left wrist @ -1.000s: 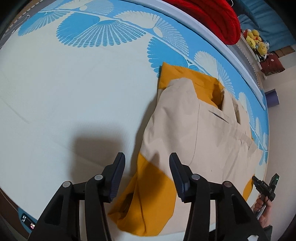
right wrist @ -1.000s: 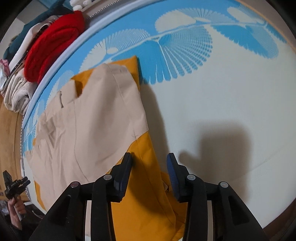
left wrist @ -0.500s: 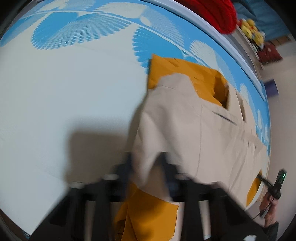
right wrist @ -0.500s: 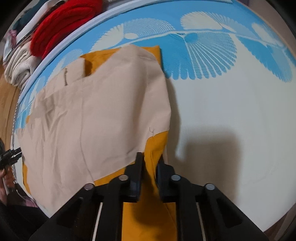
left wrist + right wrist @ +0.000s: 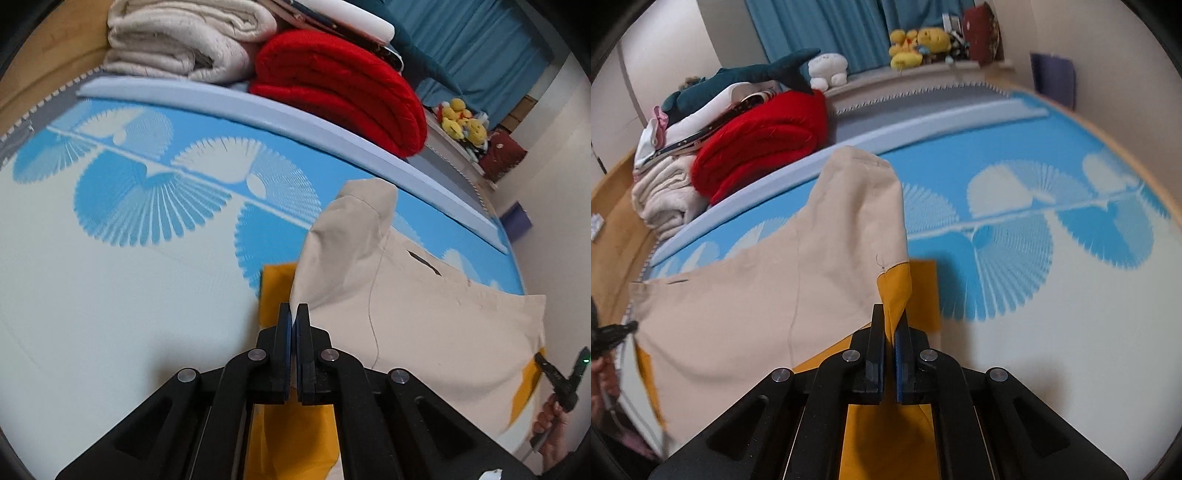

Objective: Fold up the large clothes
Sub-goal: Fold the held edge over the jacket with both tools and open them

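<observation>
The left tongs (image 5: 294, 317) are clenched on a beige edge of the garment (image 5: 424, 317), the cloth being pinched between the two blue-faced pads. The right tongs (image 5: 890, 325) are likewise clenched, here on a mustard-yellow hem of the same garment (image 5: 757, 295), which is seen rising from between the pads. Both pairs have just been closing, with the cloth caught between them.

The garment, a large beige piece with mustard-yellow panels, is spread on a bed mat (image 5: 110, 295) printed with blue and white fan shapes. The gripped corners are lifted clear of the mat, and a raised fold of beige cloth is formed ahead of each pair of tongs, while the rest is draped down toward the mat. A yellow panel is seen lying flat beneath the lifted part.

In the left wrist view, the other tongs and the hand (image 5: 550, 424) carrying them are visible at the lower right edge.

Behind the mat, a folded red blanket (image 5: 343, 85) and a folded cream blanket (image 5: 177, 40) are stacked side by side. Yellow plush toys (image 5: 919, 42) are set before a blue curtain (image 5: 827, 29).
</observation>
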`<state>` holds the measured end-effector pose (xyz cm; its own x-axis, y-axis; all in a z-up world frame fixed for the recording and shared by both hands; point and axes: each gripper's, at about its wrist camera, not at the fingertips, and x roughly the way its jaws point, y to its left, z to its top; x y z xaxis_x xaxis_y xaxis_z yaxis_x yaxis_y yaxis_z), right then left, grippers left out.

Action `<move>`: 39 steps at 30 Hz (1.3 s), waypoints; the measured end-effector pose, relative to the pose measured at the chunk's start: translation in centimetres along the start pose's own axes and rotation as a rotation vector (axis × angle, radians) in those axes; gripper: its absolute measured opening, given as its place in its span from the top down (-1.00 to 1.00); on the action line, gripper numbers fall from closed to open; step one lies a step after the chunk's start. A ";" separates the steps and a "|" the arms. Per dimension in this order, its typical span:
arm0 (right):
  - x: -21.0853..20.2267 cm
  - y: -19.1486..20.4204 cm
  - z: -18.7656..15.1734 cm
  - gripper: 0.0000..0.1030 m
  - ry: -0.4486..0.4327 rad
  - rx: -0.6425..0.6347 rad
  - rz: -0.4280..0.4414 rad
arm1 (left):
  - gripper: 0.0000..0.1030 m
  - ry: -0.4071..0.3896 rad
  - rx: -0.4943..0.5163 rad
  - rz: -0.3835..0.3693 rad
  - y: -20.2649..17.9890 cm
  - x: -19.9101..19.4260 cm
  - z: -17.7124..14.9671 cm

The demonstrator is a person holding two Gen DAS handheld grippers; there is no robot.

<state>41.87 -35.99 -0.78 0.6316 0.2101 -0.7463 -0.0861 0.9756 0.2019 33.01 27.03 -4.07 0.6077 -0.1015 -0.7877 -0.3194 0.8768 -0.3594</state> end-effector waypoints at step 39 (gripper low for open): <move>8.3 0.5 -8.9 0.36 0.549 -0.321 -0.137 | 0.35 0.597 0.512 0.174 -2.4 8.9 -10.3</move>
<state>40.21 -33.20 -12.55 0.1746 0.0010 -0.9846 -0.3125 0.9484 -0.0545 31.67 19.21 -15.39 0.0421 -0.0513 -0.9978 0.0871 0.9951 -0.0475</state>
